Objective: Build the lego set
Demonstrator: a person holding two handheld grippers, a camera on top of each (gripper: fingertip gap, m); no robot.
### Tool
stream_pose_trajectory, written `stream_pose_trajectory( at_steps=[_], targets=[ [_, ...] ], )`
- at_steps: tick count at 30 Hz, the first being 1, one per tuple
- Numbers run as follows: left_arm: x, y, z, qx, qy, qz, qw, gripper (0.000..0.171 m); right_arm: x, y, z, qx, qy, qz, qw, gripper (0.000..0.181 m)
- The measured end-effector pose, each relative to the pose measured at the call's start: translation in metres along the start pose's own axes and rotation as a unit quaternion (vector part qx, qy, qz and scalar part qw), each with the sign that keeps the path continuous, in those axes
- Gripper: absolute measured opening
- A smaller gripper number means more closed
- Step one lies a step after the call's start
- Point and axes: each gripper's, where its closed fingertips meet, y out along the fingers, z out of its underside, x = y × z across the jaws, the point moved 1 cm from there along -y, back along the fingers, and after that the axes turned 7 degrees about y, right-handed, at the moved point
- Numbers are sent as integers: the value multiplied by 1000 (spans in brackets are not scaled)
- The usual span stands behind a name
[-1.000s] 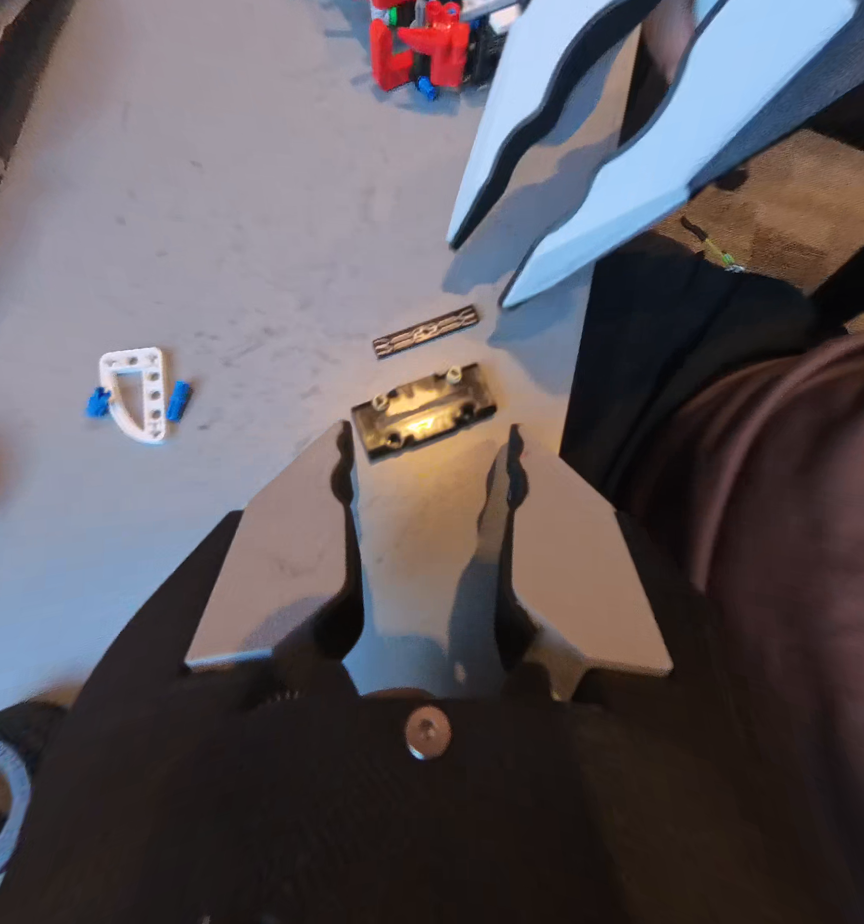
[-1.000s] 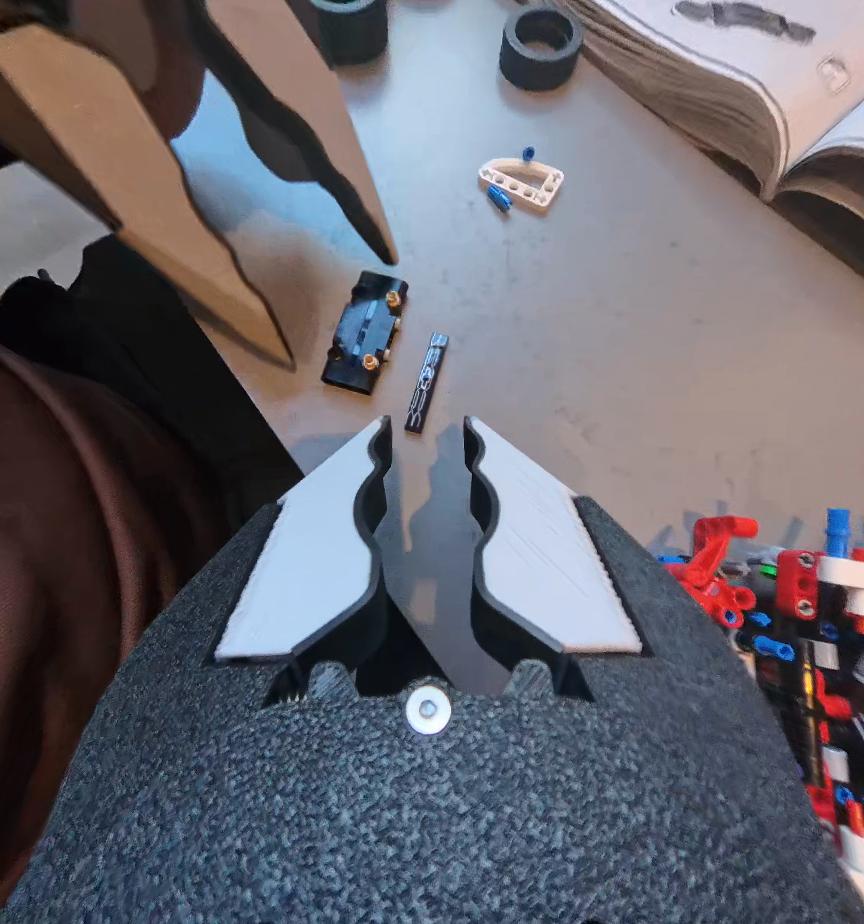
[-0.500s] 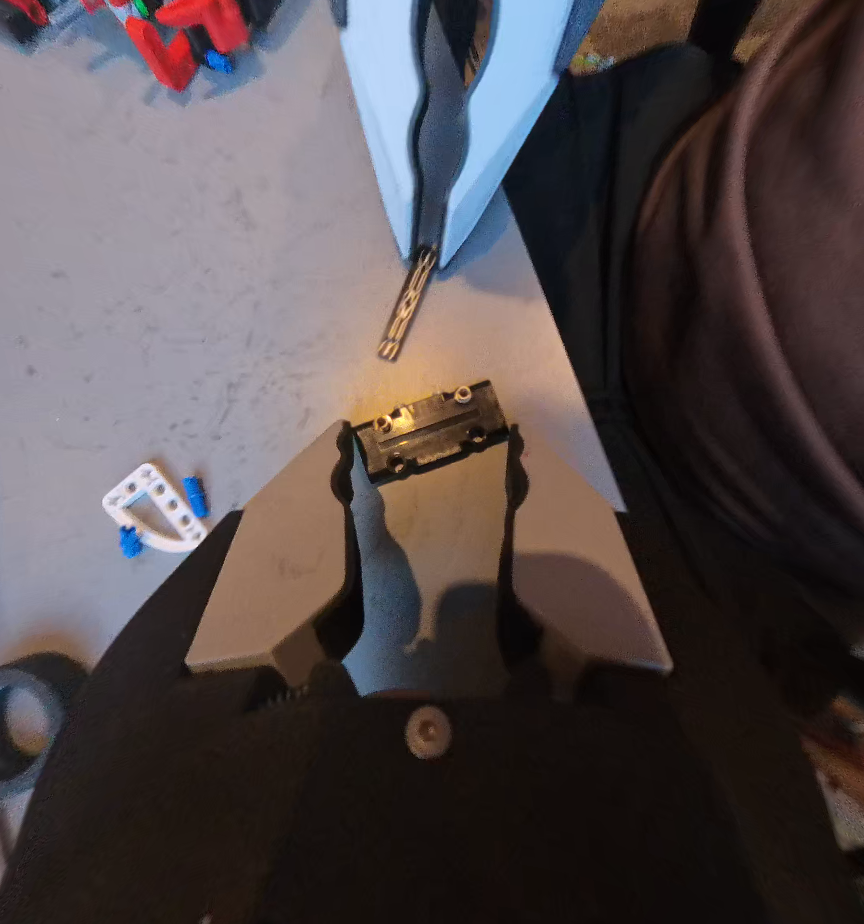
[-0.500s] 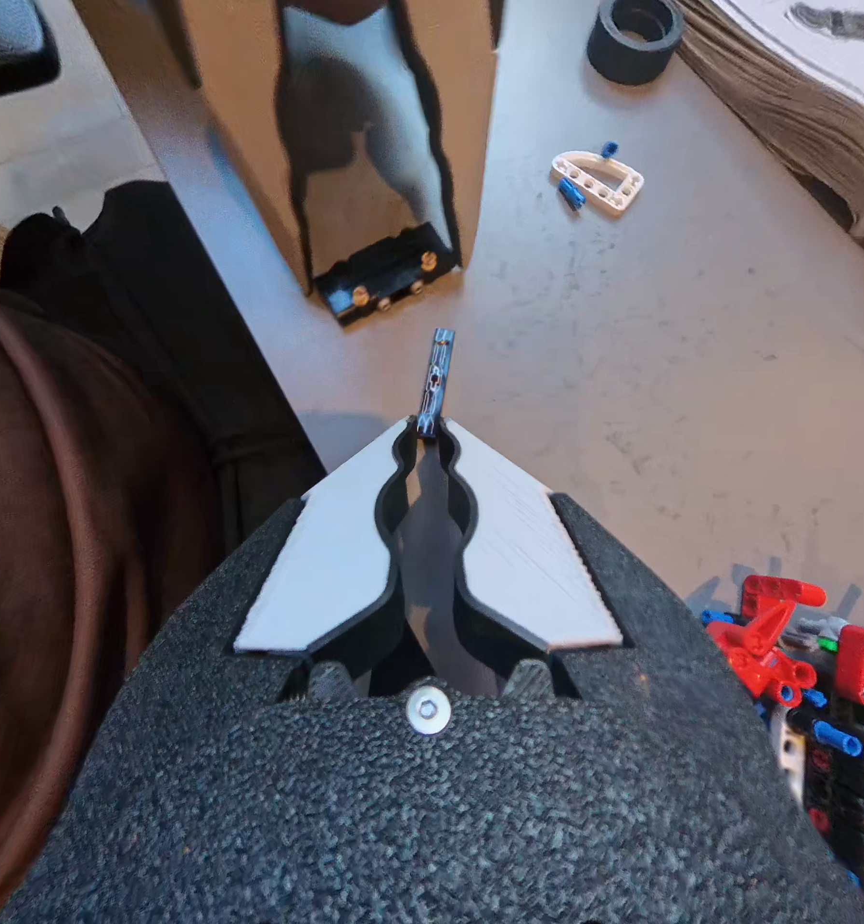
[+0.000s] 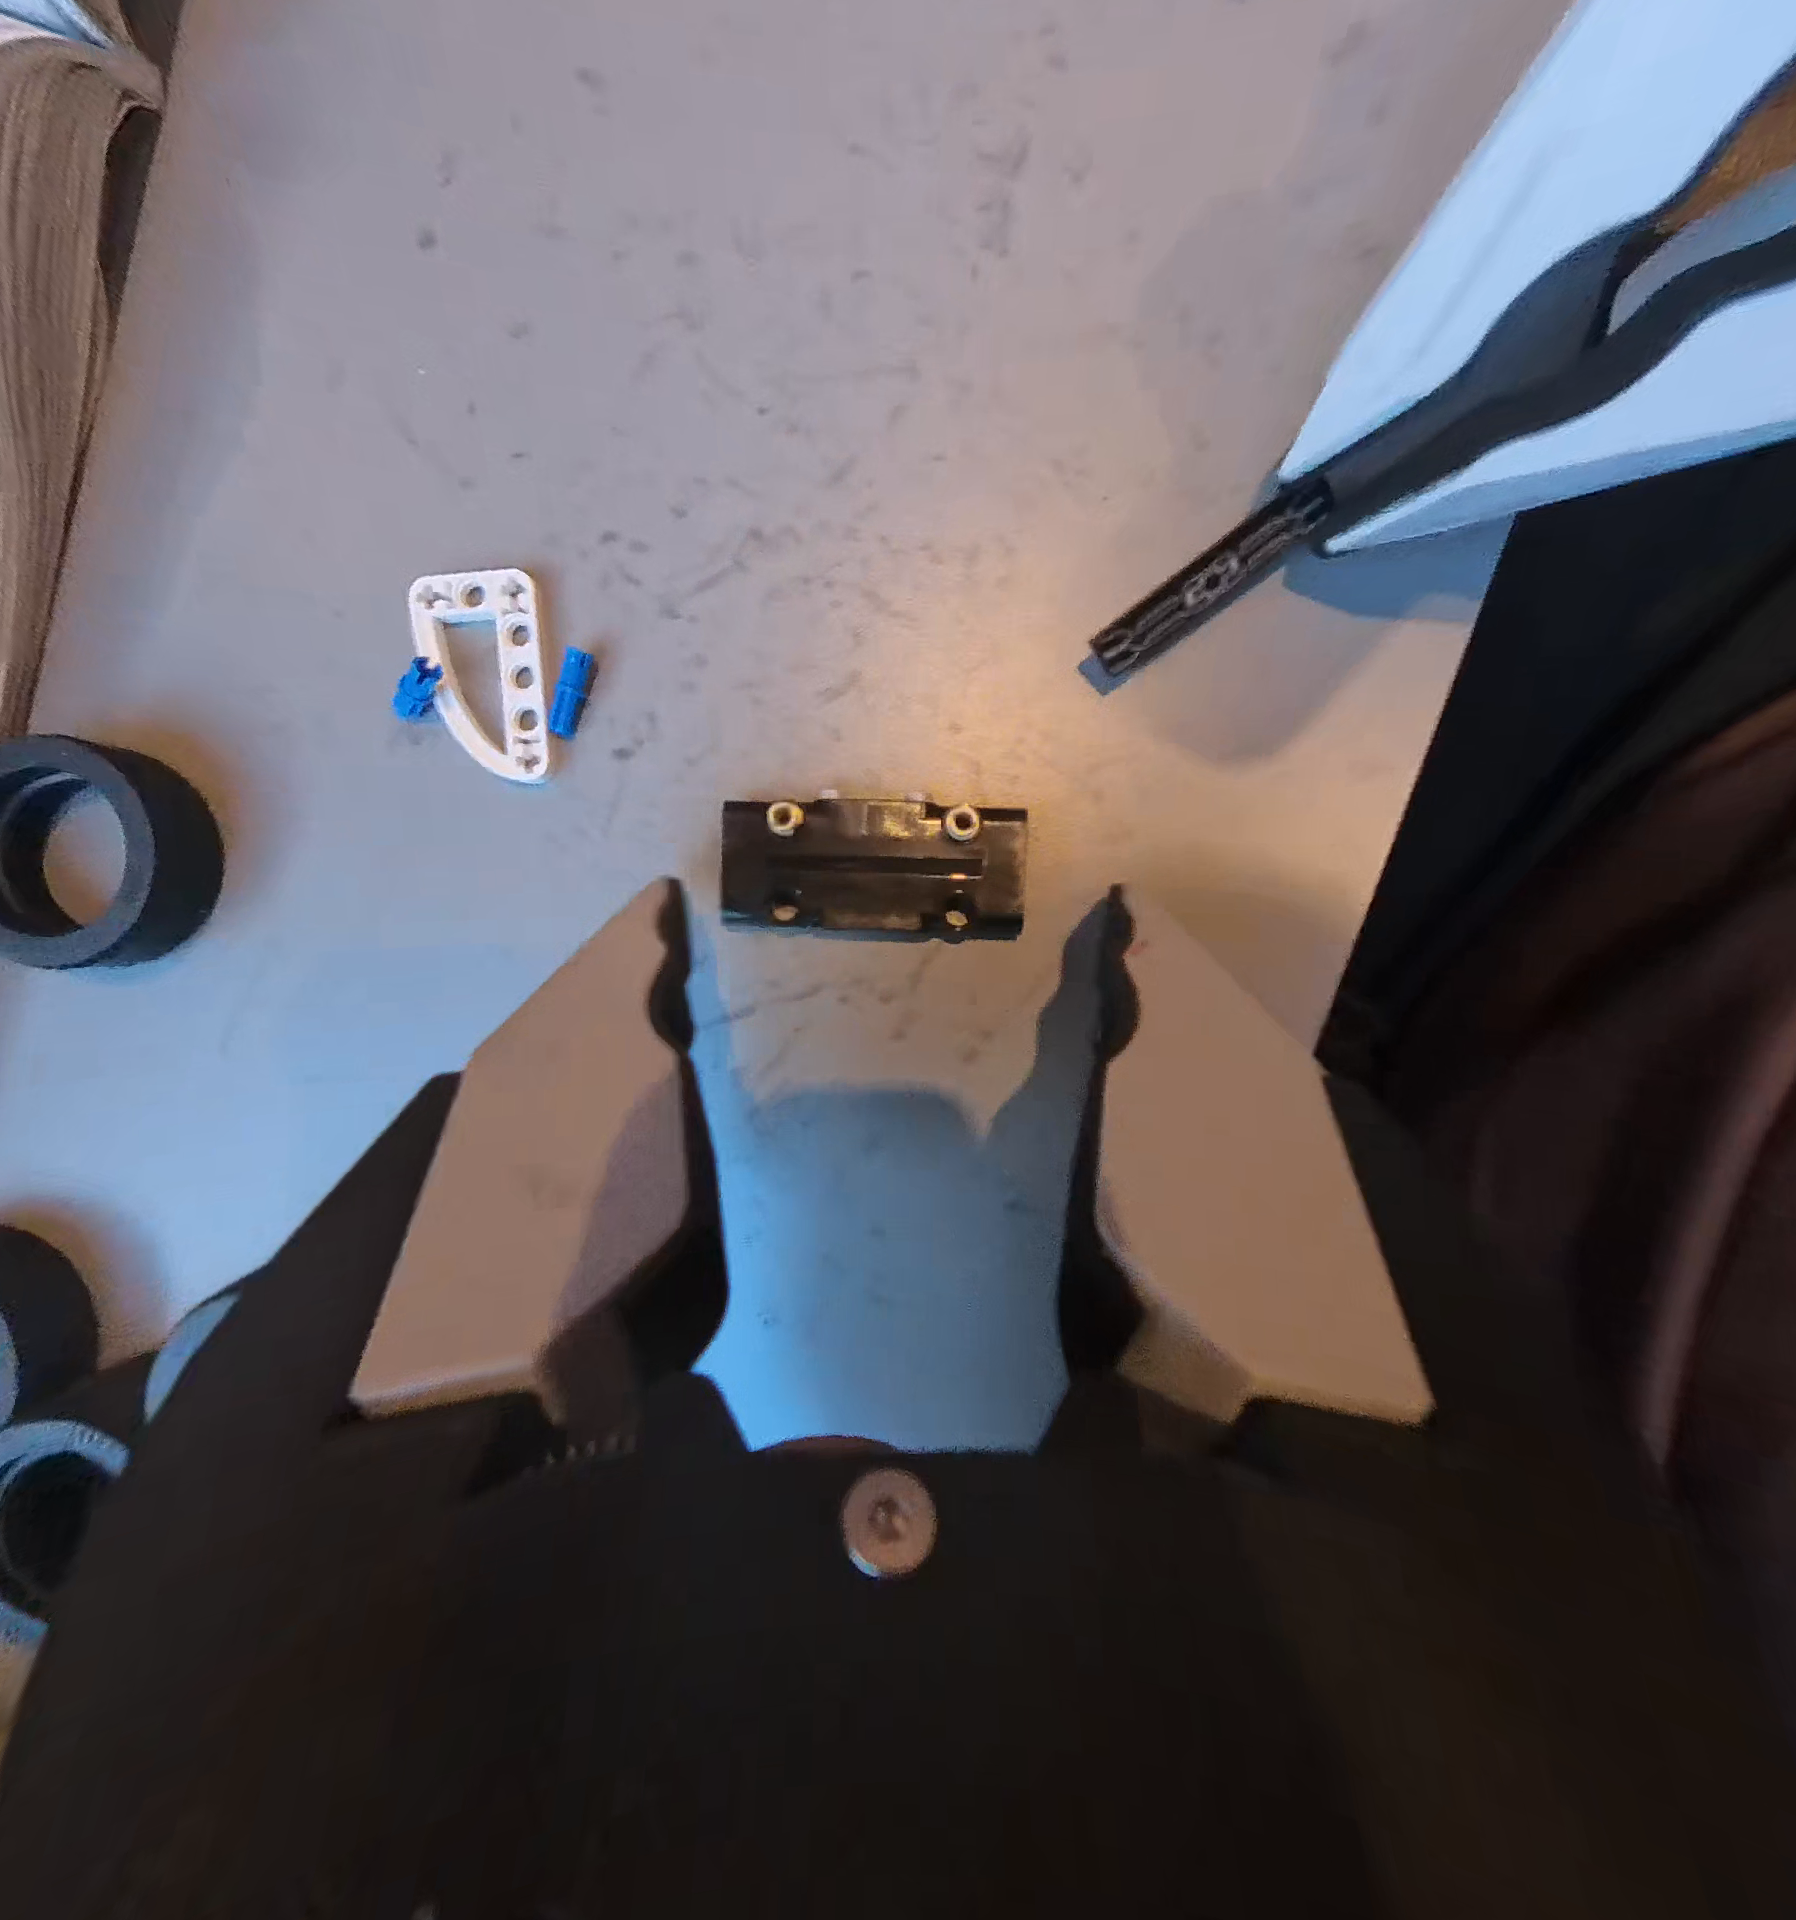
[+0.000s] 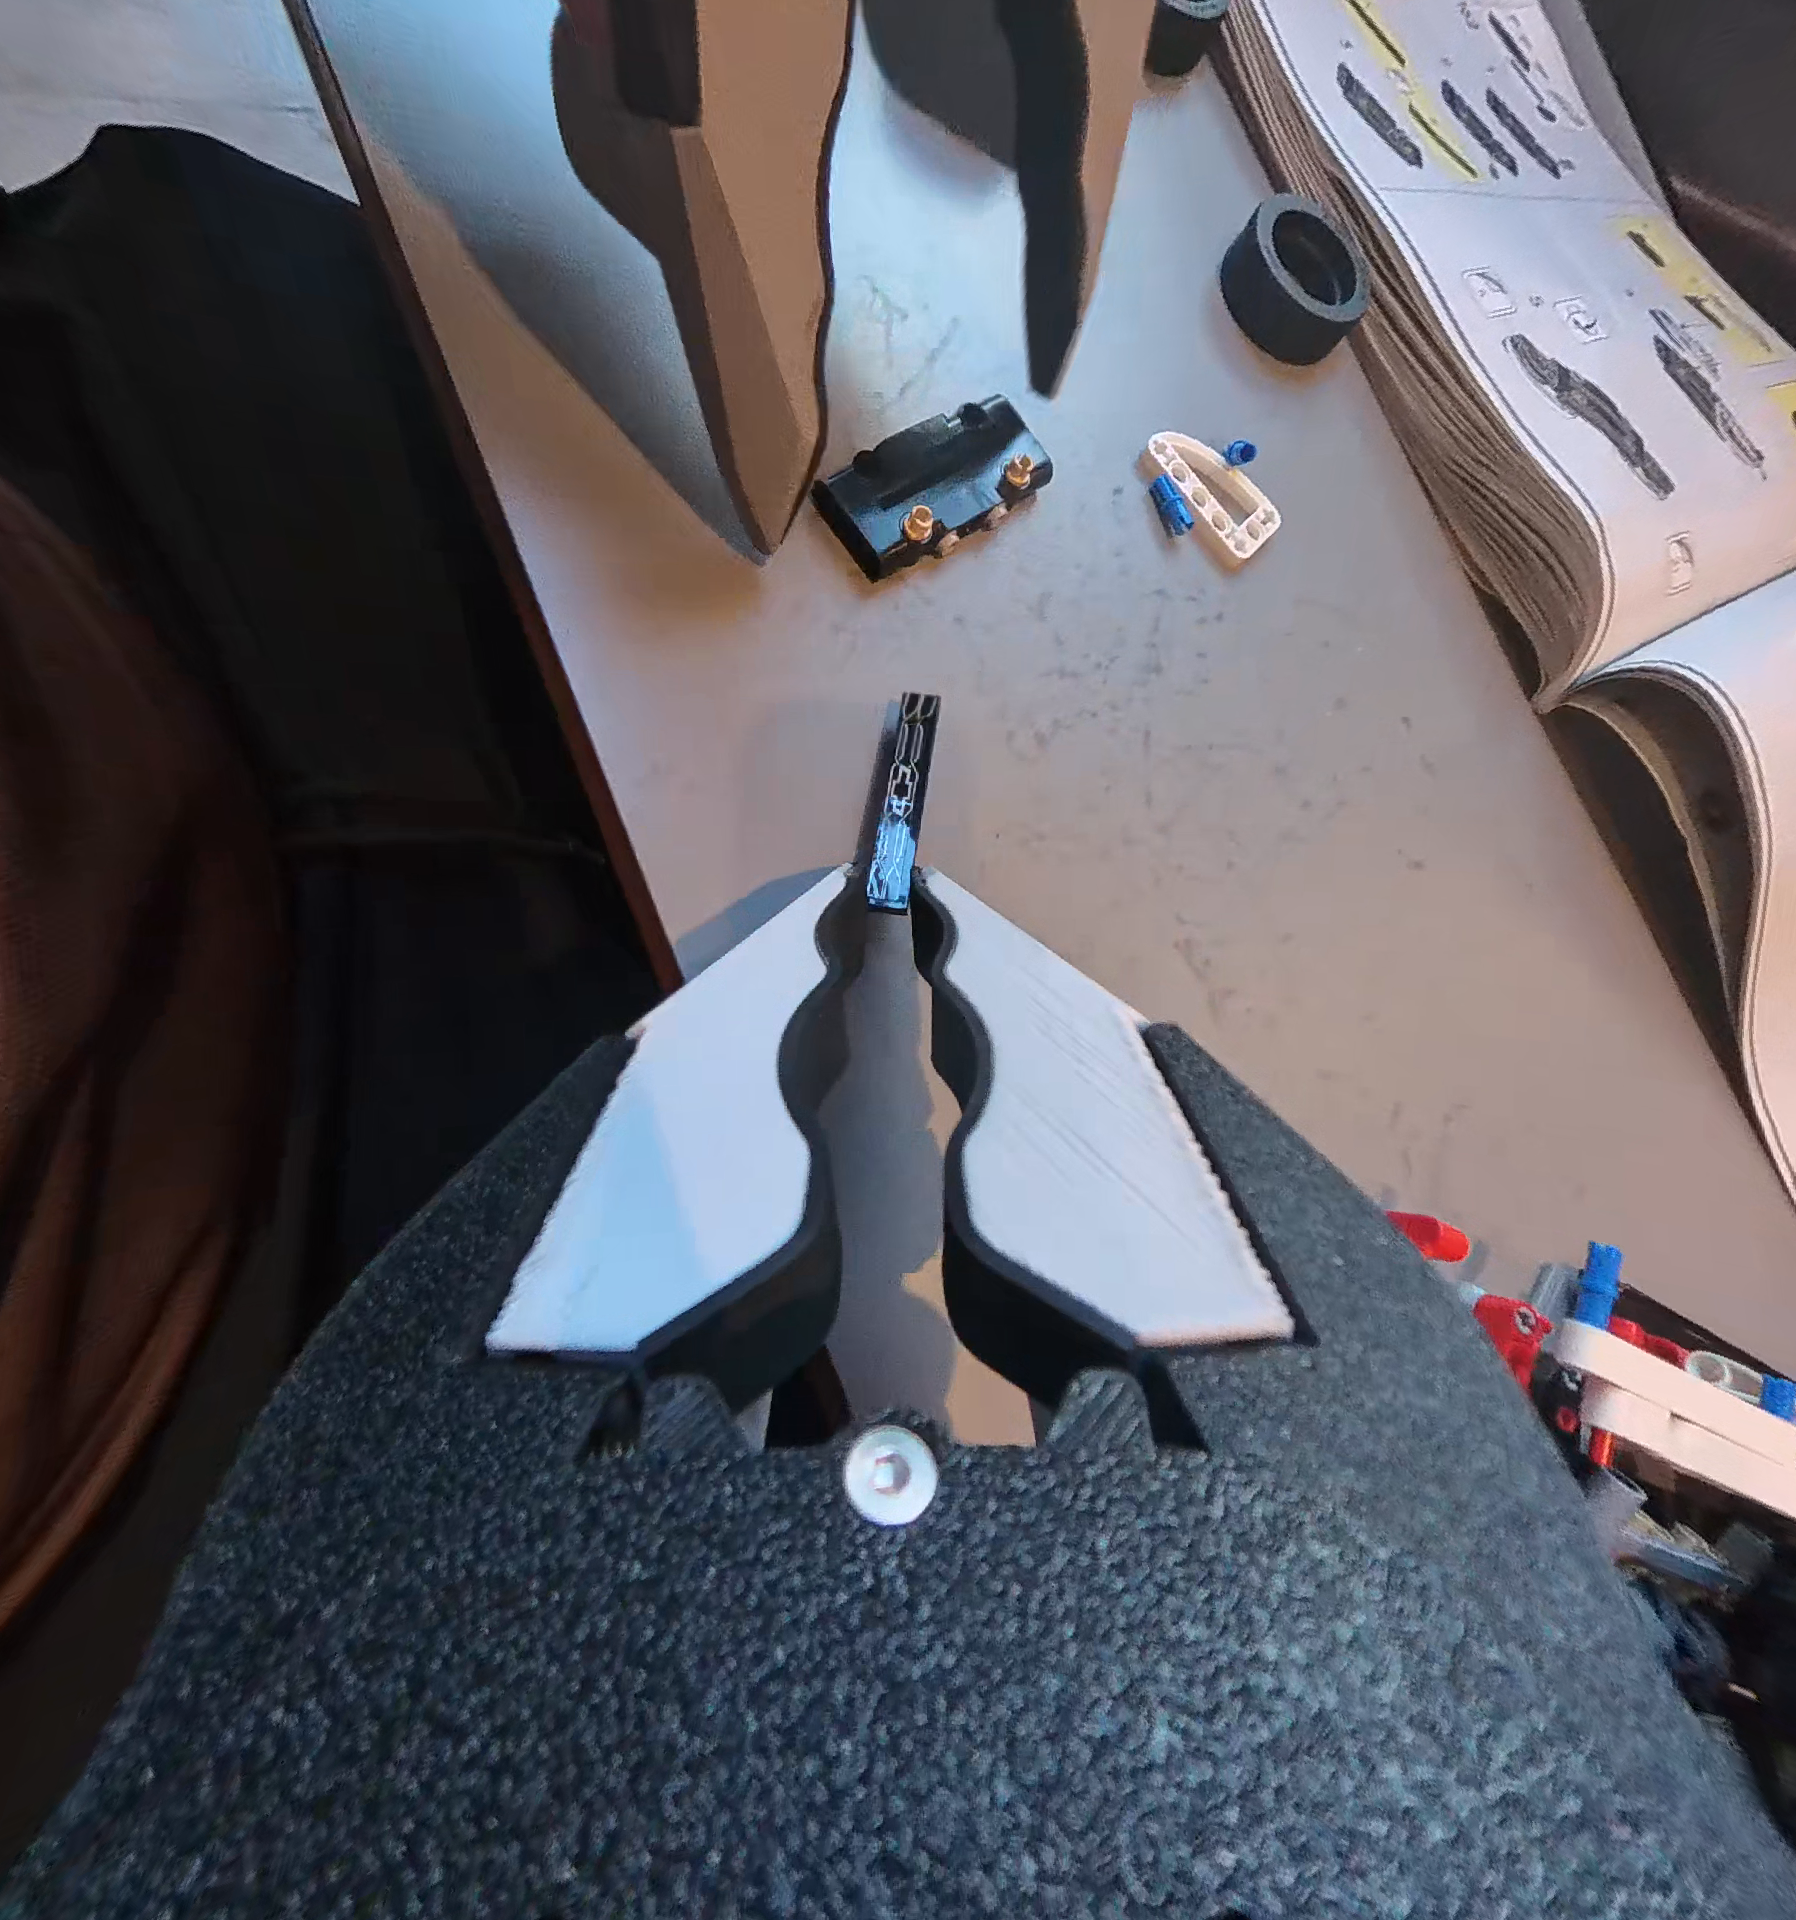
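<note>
Black strip point(image 6: 899, 821) pinched in the right gripper point(image 6: 886, 883) jaws above the grey tabletop point(image 5: 769, 364); left gripper point(image 5: 889, 904) jaws wide before the black block point(image 5: 873, 871). Nearby: white frame point(image 5: 494, 665), possibly rubber tyre point(image 5: 73, 852), open booklet point(image 6: 1559, 343).

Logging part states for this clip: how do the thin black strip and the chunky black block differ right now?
The thin black strip is pinched at one end by the right gripper; the black block lies free on the table, just ahead of the open left gripper. The strip is flat, narrow and carries a pale printed pattern; the block is thicker, with light pegs sticking out. Both are black.
</note>
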Motion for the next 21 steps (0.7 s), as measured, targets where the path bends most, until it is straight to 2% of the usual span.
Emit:
stream_pose_trajectory(
  at_steps=[2, 4, 7, 8, 11, 15, 18, 20, 21],
  targets=[
    [-5, 3, -2, -2, 24, 30, 999, 62, -1, -2, 0, -6, 4, -2, 1000, 8],
    [-2, 4, -4, 12, 69, 56, 996, 56, 0, -5, -2, -17, 10, -12, 1000, 8],
    [1, 5, -4, 42, 195, 122, 972, 56, 3, -12, -7, -41, -1, -28, 999, 8],
    [-3, 4, -4, 45, 251, 149, 955, 57, 5, -15, -10, -50, -12, -32, 998, 8],
    [-25, 2, -4, 15, 403, 232, 885, 56, 10, -21, -16, -64, -57, -16, 996, 8],
    [-37, -2, 1, 44, 508, 259, 821, 56, 16, -21, -23, -73, -138, 40, 987, 8],
    [-34, -2, 0, 71, 527, 243, 811, 57, 17, -18, -25, -74, -180, 68, 978, 8],
    [-31, -4, -2, 61, 511, 232, 825, 59, 17, -16, -25, -74, -190, 74, 976, 8],
    [-29, -4, -4, 46, 492, 227, 839, 67, 17, -16, -25, -73, -192, 76, 976, 8]
  ],
)
